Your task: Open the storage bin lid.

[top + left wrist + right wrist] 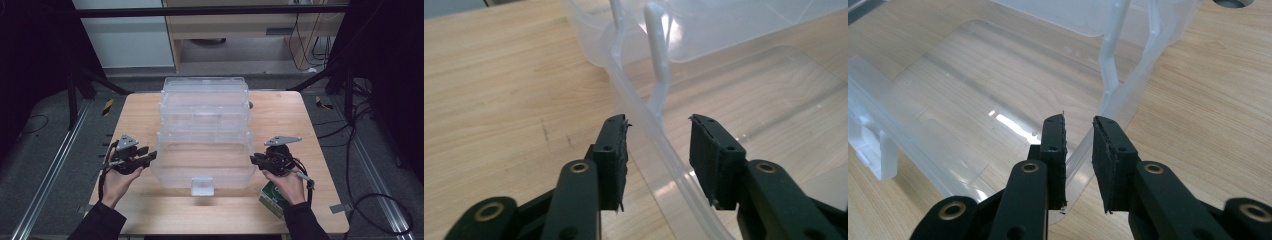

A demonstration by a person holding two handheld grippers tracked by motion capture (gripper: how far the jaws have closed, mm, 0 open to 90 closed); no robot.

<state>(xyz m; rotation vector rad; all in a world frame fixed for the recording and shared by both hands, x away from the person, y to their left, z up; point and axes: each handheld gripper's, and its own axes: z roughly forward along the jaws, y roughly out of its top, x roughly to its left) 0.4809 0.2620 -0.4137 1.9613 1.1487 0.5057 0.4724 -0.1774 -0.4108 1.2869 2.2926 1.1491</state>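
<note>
clear tiered storage box [204,125] sat mid-worktop [140,112] | left gripper [658,150] jaws apart, straddling box's left wall | right gripper [1079,155] jaws clamped on right wall | green carton [272,198] near right

Box [202,160] on table [140,115] (centre)

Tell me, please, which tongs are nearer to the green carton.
Right. The right tongs are at the clear box's right wall, just beyond the green carton; the left tongs are across the box, at its left wall.
</note>
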